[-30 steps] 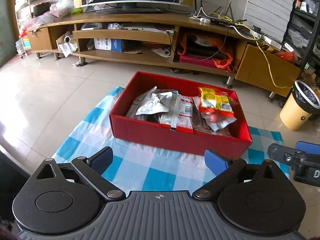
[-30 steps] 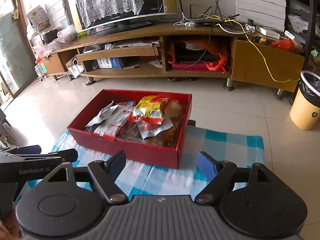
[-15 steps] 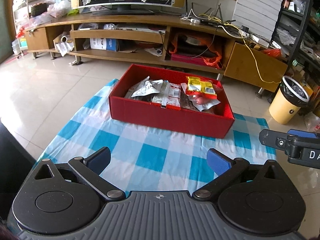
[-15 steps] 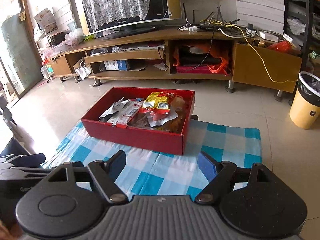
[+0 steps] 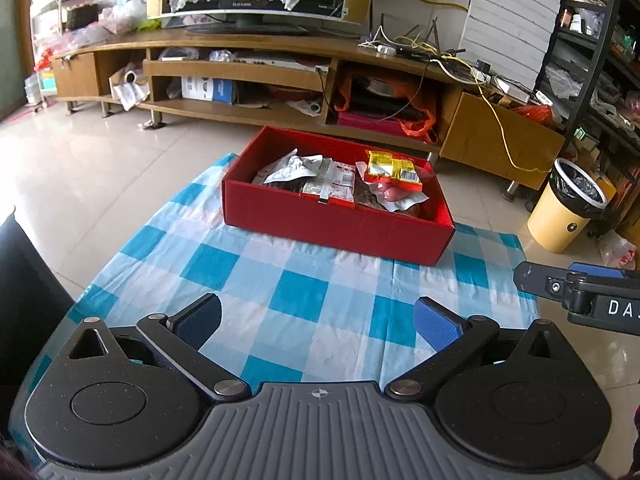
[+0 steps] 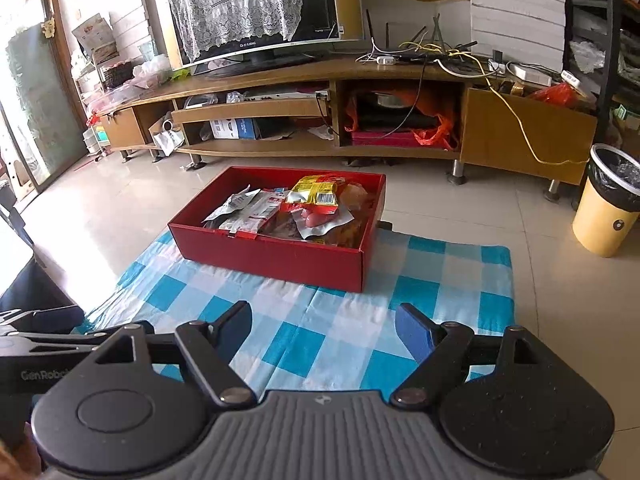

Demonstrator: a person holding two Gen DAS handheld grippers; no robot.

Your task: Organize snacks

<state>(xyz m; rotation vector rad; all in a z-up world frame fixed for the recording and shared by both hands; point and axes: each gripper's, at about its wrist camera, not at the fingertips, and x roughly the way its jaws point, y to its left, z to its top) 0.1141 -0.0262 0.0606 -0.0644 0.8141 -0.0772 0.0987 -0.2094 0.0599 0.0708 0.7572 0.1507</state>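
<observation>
A red cardboard box (image 5: 336,222) (image 6: 276,256) stands on a blue-and-white checked cloth (image 5: 288,300) (image 6: 320,320) spread on the tiled floor. Several snack packets fill it, among them a yellow packet (image 5: 394,168) (image 6: 316,192) on top and a silver-white packet (image 5: 294,168) (image 6: 236,202). My left gripper (image 5: 318,320) hovers over the near part of the cloth, open, with nothing between its blue pads. My right gripper (image 6: 324,330) is likewise open and empty, well short of the box. The right gripper's finger (image 5: 580,284) shows at the right edge of the left wrist view.
A long wooden TV stand (image 5: 280,68) (image 6: 360,100) with a television, cables and clutter runs behind the box. A yellow bin (image 5: 568,204) (image 6: 608,204) stands on the floor at the right. Dark shelving (image 5: 600,40) fills the far right.
Both grippers have drawn back from the red box, which now looks smaller and farther away, with more checked cloth showing in front. Both stay open and empty.
</observation>
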